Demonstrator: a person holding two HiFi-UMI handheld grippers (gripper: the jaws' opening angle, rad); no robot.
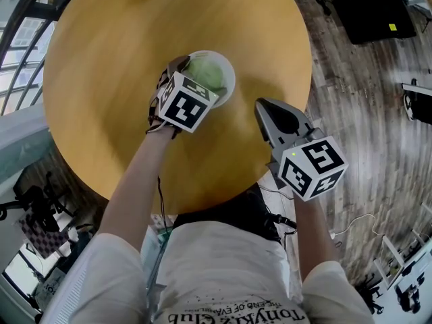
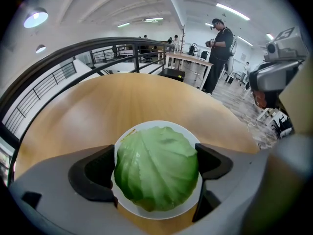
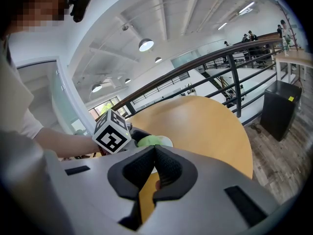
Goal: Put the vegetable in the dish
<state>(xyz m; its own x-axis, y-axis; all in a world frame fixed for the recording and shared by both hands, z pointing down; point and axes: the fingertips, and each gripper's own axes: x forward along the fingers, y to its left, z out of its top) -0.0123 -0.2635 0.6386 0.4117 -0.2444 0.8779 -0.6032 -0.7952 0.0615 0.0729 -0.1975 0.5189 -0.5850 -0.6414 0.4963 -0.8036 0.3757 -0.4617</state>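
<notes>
A green cabbage point(image 2: 156, 168) sits between the jaws of my left gripper point(image 1: 194, 78), which is shut on it from both sides. It is right over the white dish point(image 2: 161, 125), low in it; whether it rests on the dish I cannot tell. In the head view the dish point(image 1: 230, 81) lies near the middle of the round wooden table point(image 1: 115, 52), with the cabbage point(image 1: 208, 73) filling it. My right gripper point(image 1: 264, 108) hovers to the right of the dish, near the table's front edge, shut with nothing in it. The right gripper view shows the cabbage point(image 3: 149, 141) beyond those shut jaws.
The table's bare top spreads to the left and far side of the dish. A black railing point(image 2: 73, 53) curves behind the table. A black box point(image 1: 374, 9) stands on the wood floor at the right, and a person point(image 2: 219, 48) stands in the distance.
</notes>
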